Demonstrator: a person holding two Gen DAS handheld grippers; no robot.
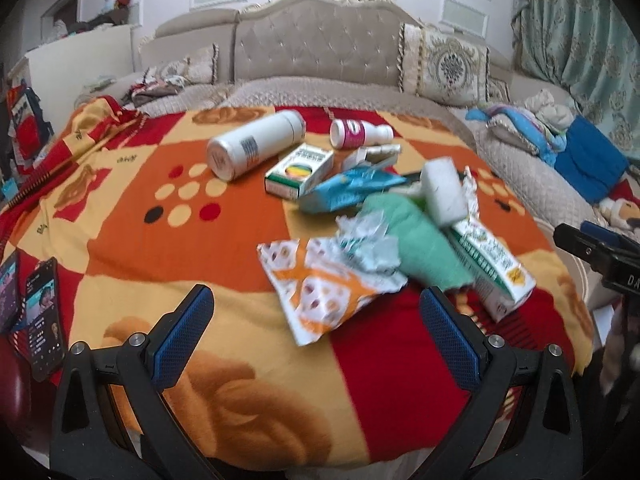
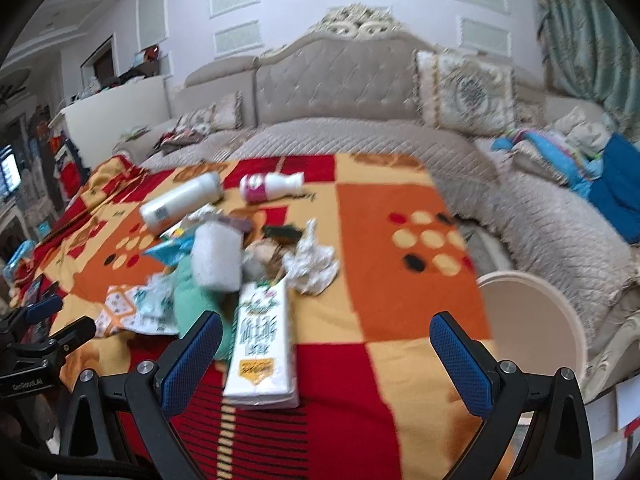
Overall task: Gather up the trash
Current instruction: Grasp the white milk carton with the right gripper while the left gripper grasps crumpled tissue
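A heap of trash is spread on the red, orange and yellow checked blanket [image 1: 132,240]: a white cylindrical bottle [image 1: 256,144], a crumpled orange-and-white wrapper [image 1: 320,296] and a green-and-white carton [image 2: 260,344]. The left hand-held gripper [image 1: 316,332] and right hand-held gripper [image 2: 326,356] are held spread apart, empty, above the blanket.

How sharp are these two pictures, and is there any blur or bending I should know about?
Left wrist view: mostly sharp, with slight smear on the green cloth and orange wrapper; strong fisheye bending with dark corners. Right wrist view: clear motion blur across the milk carton and white sponge; same curved edges. Lighting is soft and even in both.
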